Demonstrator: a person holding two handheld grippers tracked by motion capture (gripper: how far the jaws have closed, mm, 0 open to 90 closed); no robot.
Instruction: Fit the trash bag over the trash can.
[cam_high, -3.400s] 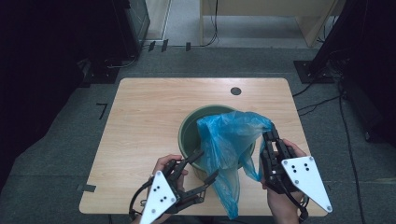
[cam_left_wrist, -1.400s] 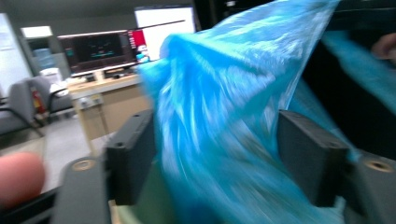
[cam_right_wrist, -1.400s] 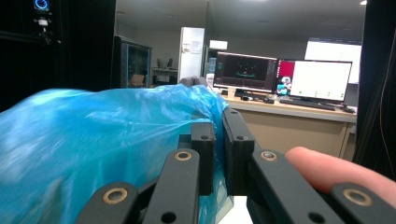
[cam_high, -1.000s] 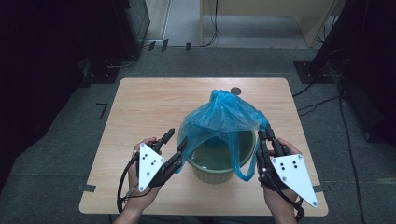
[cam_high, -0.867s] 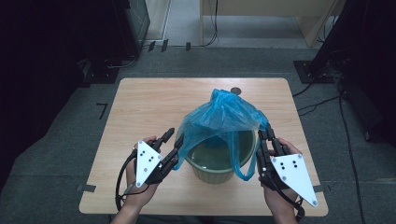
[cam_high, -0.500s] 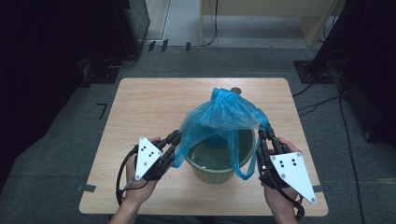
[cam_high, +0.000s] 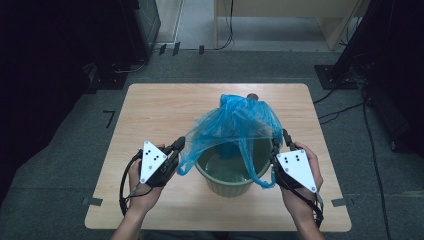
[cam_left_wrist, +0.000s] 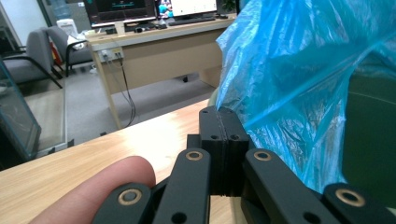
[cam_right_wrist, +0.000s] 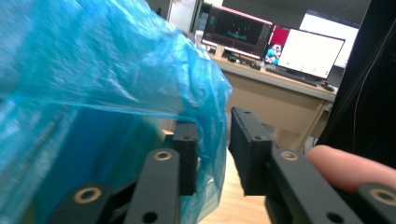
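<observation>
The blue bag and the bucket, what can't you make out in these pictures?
- Bucket: high view, the blue bag covers its far rim.
- Left gripper: its own view, jaws pressed together; film pinched or not, too close to tell.
- Right gripper: bag edge hangs between parted jaws; the nearby film is blurred.

Light wooden table (cam_high: 150, 115) with a green bucket (cam_high: 227, 184) on it

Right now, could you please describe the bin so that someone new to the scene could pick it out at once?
On the wooden table, look at the near half, between the two hand-held grippers. The bin is the round green one standing there, with a blue bag draped over its top. Nothing else on the table is green or round-walled.
</observation>
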